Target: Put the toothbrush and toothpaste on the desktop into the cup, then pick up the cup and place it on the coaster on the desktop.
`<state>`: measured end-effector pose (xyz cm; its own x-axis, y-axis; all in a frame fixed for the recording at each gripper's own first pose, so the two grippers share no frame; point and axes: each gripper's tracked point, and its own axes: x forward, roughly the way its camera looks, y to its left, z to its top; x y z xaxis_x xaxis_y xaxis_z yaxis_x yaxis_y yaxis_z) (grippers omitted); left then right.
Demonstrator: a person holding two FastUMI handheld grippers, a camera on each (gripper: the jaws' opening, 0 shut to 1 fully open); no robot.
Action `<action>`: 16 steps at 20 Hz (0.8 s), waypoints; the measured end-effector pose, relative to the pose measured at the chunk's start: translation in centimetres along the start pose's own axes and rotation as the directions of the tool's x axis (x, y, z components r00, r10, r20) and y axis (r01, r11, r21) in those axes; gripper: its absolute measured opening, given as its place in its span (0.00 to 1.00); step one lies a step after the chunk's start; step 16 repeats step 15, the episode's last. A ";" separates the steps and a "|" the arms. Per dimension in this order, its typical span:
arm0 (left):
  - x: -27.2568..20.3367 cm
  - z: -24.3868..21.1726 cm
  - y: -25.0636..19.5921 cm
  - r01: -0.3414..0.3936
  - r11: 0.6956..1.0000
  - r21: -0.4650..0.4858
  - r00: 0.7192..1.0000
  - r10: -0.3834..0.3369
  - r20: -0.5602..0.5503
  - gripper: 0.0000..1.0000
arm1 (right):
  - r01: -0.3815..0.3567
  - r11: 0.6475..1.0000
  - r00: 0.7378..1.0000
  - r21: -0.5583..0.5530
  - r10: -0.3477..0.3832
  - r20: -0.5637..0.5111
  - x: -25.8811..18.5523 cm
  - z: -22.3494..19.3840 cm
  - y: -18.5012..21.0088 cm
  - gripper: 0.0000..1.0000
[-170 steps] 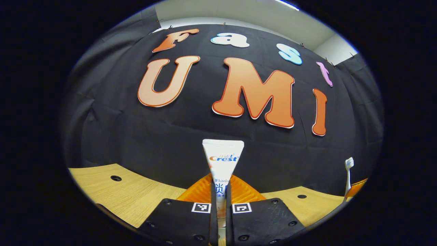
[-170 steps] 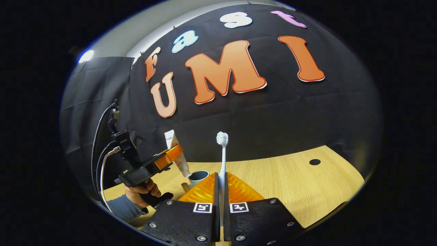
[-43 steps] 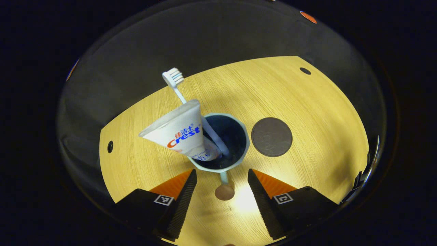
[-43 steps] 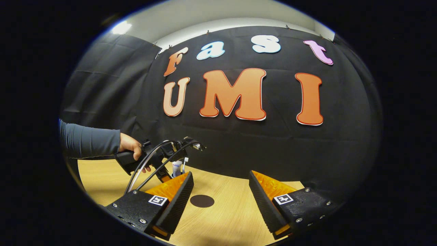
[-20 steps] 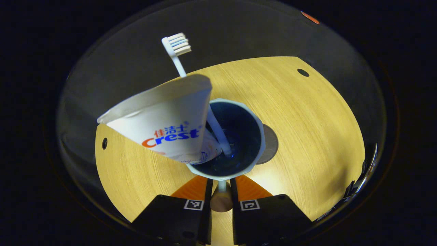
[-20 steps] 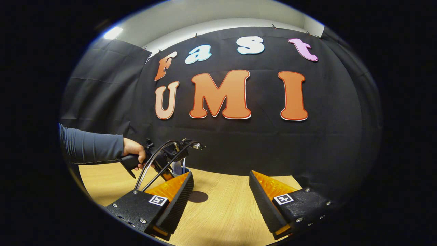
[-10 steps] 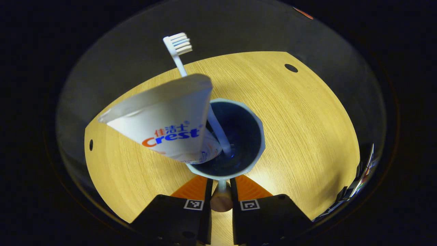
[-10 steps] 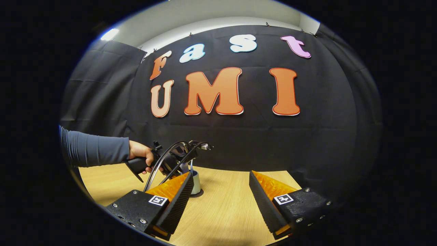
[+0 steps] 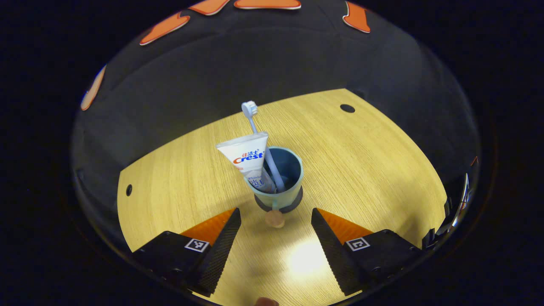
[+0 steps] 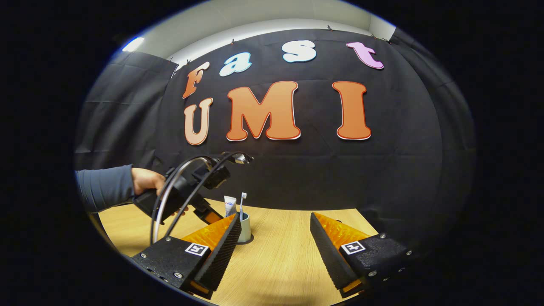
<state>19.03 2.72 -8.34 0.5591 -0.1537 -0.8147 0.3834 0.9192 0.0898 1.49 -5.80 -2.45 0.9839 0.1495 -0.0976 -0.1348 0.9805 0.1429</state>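
Note:
A pale blue cup (image 9: 281,193) stands on a dark round coaster (image 9: 297,204) in the middle of the wooden desktop (image 9: 365,157). A white toothpaste tube (image 9: 248,159) and a white toothbrush (image 9: 259,138) lean inside it. The cup's handle ends in a wooden knob (image 9: 275,219) that points at my left gripper (image 9: 274,242), which is open and drawn back above it. In the right gripper view the cup (image 10: 245,227) stands far off, with the toothpaste (image 10: 230,205) and toothbrush (image 10: 242,204) sticking up. My right gripper (image 10: 274,250) is open and holds nothing.
A person's hand (image 10: 146,180) and grey sleeve (image 10: 104,187) hold the left gripper's body, with looping black cables, just left of the cup. Small round holes (image 9: 347,108) mark the desktop near its edges. The black cloth wall rises behind the desk.
My left gripper has let go of the cup's handle, opened and pulled back and up. The cup now stands on the coaster. The right gripper has barely moved.

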 end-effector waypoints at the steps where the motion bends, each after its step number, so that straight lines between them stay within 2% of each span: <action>1: -1.8 0.3 0.2 -0.020 1.000 -0.003 0.998 0.021 0.058 1.00 | 0.007 1.000 1.000 -0.005 -0.007 0.009 0.0 0.3 0.3 0.98; 4: -7.1 0.5 1.3 -0.078 0.996 -0.041 0.972 0.085 0.217 1.00 | 0.019 1.000 0.999 -0.021 -0.018 0.031 0.3 1.1 1.3 0.98; 7: -12.4 -0.2 2.0 -0.129 0.989 -0.078 0.917 0.148 0.369 1.00 | 0.026 0.999 0.998 -0.020 -0.025 0.054 0.3 1.9 2.6 0.98; 8: -13.9 -0.5 2.3 -0.152 0.984 -0.093 0.891 0.177 0.419 1.00 | 0.019 1.000 0.998 -0.021 -0.017 0.059 0.4 2.0 3.2 0.98; 9: -15.5 -0.7 2.6 -0.178 0.978 -0.107 0.857 0.207 0.473 0.92 | 0.009 0.999 0.998 -0.032 -0.007 0.062 0.4 1.9 3.9 0.98; 10: -16.6 -0.9 2.6 -0.189 0.974 -0.122 0.826 0.225 0.517 1.00 | 0.008 0.999 0.998 -0.043 -0.005 0.063 0.1 1.7 4.2 1.00; 12: -18.2 -2.3 3.0 -0.193 0.969 -0.156 0.780 0.248 0.575 1.00 | 0.012 0.999 0.997 -0.047 -0.008 0.082 -0.2 1.9 4.8 0.98; 13: -19.3 -2.7 3.4 -0.205 0.962 -0.179 0.749 0.272 0.605 0.99 | 0.008 0.999 0.996 -0.045 -0.004 0.089 -0.2 1.8 5.3 0.98; 14: -20.7 -2.9 3.9 -0.211 0.958 -0.195 0.715 0.287 0.637 0.99 | 0.004 0.999 0.995 -0.046 0.001 0.095 -0.4 1.7 5.8 0.98; 15: -22.2 -3.0 4.4 -0.219 0.951 -0.218 0.667 0.309 0.677 1.00 | -0.002 0.999 0.995 -0.052 0.007 0.099 -0.5 1.6 6.3 0.98; 16: -22.2 -3.0 4.4 -0.219 0.951 -0.218 0.667 0.309 0.677 1.00 | -0.002 0.999 0.995 -0.052 0.007 0.099 -0.5 1.6 6.3 0.98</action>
